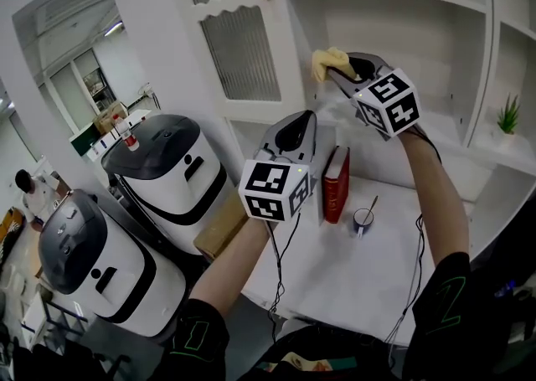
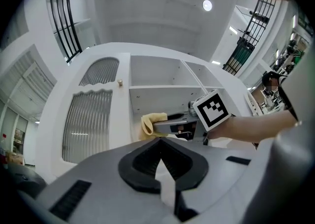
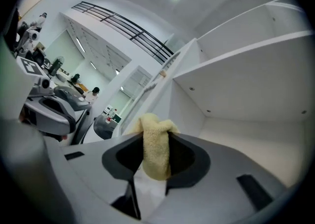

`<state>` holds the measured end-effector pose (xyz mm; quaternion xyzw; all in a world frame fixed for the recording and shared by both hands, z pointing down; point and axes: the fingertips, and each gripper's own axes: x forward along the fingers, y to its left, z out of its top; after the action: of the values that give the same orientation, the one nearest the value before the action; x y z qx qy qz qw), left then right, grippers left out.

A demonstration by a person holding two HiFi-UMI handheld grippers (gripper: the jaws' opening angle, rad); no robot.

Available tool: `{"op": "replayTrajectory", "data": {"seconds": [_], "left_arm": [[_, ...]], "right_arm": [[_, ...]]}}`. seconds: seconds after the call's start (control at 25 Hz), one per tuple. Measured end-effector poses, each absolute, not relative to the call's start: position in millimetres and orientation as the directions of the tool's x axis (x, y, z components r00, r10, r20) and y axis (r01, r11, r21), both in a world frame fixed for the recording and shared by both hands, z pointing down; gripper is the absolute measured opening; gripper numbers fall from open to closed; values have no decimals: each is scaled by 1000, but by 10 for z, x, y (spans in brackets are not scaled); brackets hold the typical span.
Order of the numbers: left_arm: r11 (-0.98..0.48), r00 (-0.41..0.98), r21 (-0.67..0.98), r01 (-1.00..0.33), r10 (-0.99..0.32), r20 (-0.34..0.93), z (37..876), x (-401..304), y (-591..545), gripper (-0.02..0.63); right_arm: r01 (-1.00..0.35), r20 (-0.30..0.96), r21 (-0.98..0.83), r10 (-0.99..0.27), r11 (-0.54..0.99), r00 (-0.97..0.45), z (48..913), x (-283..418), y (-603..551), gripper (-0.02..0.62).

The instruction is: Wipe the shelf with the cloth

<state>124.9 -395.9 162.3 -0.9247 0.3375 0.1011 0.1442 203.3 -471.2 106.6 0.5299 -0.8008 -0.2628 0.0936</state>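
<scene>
A yellow cloth (image 1: 329,61) is pinched in my right gripper (image 1: 335,74), which is raised into the white shelf unit's open compartment, just above its shelf board (image 1: 448,132). In the right gripper view the cloth (image 3: 156,149) sticks up between the jaws, with the shelf board (image 3: 256,137) ahead to the right. My left gripper (image 1: 307,117) is lower, over the desk, shut with nothing in it. In the left gripper view its jaws (image 2: 160,142) meet, and beyond them are the right gripper (image 2: 173,127) and the cloth (image 2: 151,122).
A red book (image 1: 337,182) stands on the white desk (image 1: 335,279) beside a blue mug (image 1: 363,220) with a spoon. A small plant (image 1: 507,115) sits on the right. A ribbed-glass cabinet door (image 1: 239,36) hangs at the left. Two white machines (image 1: 163,170) and a cardboard box (image 1: 222,224) stand left of the desk.
</scene>
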Motion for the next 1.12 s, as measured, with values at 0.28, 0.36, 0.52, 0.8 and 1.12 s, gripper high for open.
{"op": "replayTrajectory", "data": {"seconds": [0.28,0.36,0.52,0.8,1.12], "left_arm": [[-722,748,-207,-660,-606,-273,1710,1228,-4073,-2],[-723,749,-209,-659,-603,-275,1710,1230,-4105,-2],[-709,755,-262,-655,-597,-270,1730,1239,-4152,-2],[-715,760,-259,-649,-592,-269,1795,1253,-4267,-2],[-691,777,-358,-628,-579,-246,1914,1319,-4215,-2]], "right_arm": [[-833,-69,508,-953,220,-294,1199,2329,-5039,126],[-830,-42,518,-963,208,-268,1233,2398,-5167,126],[-822,28,539,-980,182,-199,1319,2565,-5482,126],[-760,107,617,-978,205,-176,1518,2483,-5835,126],[-689,122,679,-965,252,-232,1613,2178,-5844,126]]}}
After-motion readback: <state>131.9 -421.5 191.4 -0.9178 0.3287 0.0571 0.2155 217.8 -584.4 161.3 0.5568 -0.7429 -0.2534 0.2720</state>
